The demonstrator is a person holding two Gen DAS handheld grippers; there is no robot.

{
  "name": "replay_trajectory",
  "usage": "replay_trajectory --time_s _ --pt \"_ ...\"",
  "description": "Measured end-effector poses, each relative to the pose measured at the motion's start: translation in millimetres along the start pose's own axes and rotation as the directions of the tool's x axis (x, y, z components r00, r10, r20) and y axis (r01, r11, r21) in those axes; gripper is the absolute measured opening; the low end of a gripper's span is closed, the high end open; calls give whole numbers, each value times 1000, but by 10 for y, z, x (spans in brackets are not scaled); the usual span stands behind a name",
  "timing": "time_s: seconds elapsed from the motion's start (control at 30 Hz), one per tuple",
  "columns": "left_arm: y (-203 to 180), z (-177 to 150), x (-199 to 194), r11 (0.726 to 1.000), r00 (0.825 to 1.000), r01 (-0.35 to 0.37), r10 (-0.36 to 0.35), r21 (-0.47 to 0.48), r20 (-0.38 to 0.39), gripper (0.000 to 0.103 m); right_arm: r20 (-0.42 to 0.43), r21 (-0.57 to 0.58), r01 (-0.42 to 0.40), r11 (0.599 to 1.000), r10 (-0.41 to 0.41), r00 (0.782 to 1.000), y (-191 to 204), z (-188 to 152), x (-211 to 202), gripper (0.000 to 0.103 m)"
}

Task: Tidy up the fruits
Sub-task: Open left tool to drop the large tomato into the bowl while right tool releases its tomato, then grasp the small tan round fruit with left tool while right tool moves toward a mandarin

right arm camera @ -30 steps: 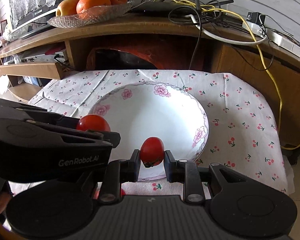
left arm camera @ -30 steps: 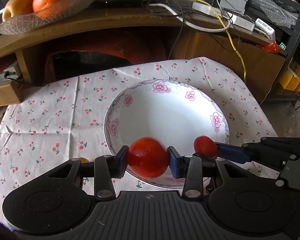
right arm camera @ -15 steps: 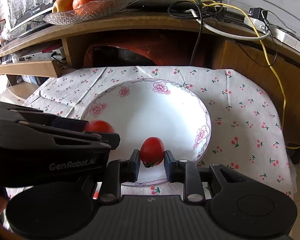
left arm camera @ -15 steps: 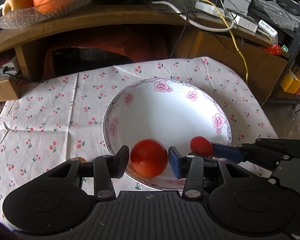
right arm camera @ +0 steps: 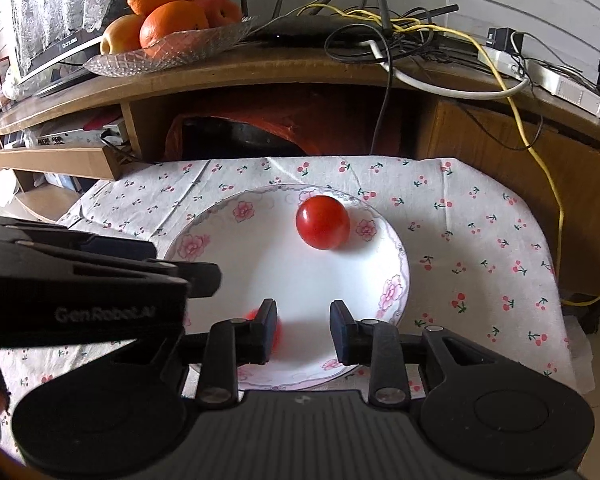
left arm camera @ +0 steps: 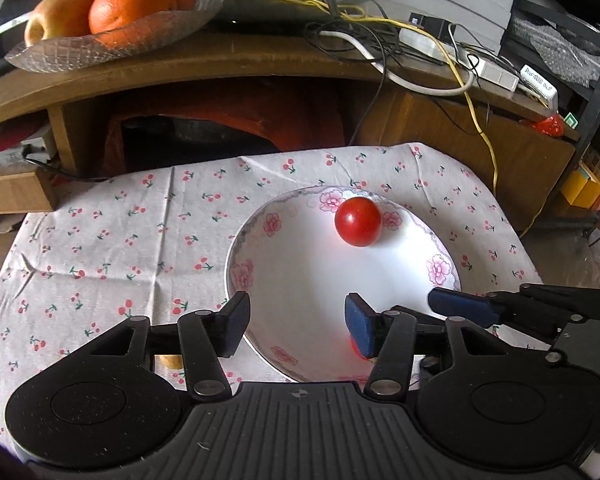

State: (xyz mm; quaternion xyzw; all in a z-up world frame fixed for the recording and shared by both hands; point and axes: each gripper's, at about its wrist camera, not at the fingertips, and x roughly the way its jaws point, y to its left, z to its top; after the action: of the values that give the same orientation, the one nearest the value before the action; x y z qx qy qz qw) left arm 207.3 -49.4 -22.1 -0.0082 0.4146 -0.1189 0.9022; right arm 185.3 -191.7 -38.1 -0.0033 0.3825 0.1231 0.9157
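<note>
A large red tomato (left arm camera: pixel 358 227) (right arm camera: pixel 323 222) lies free on the far side of the white flowered plate (left arm camera: pixel 242 274) (right arm camera: pixel 396 292). My left gripper (left arm camera: pixel 296 328) hangs open over the plate's near rim with nothing between its fingers. My right gripper (right arm camera: pixel 305 330) is also open over the near rim. A small red tomato shows only as a blur (right arm camera: pixel 256 316) (left arm camera: pixel 356 350) low in the plate, mostly hidden behind a finger in each view. One blue pad (left arm camera: pixel 460 307) of the right gripper reaches in from the right.
The plate rests on a cherry-print cloth (left arm camera: pixel 120 240) over a low table. Behind it, a wooden shelf (left arm camera: pixel 260 64) carries a glass dish of oranges and an apple (left arm camera: pixel 112 36) and tangled cables (left arm camera: pixel 380 40). A small yellowish thing (left arm camera: pixel 170 360) peeks out under my left finger.
Both grippers opened and let go of their tomatoes. The large one rolled to the plate's far side; the small one dropped into the plate. Both grippers drew back slightly.
</note>
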Motion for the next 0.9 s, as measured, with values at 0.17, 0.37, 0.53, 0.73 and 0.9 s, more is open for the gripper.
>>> replay_trajectory --time_s 0.17,0.37,0.53,0.73,0.9 --pt "54 10 -42 1000 1000 -4 4 -18 7 61 20 24 7 1000 -7 1000 -57 24 -53 30" --pt "133 -3 -94 1000 1000 -16 17 -26 12 62 25 22 -1 1000 0 1000 -41 11 -96 30" --pt "255 -56 -149 999 999 -42 42 -34 9 62 24 14 -7 1000 6 1000 -16 -19 -133 30" --pt "437 -133 -156 996 998 -69 69 -50 -10 62 24 16 -10 1000 10 1000 -16 -62 -196 30" --pt "551 -278 -92 995 994 -99 98 -11 -41 60 25 13 -22 1000 22 999 -12 -97 -254 30"
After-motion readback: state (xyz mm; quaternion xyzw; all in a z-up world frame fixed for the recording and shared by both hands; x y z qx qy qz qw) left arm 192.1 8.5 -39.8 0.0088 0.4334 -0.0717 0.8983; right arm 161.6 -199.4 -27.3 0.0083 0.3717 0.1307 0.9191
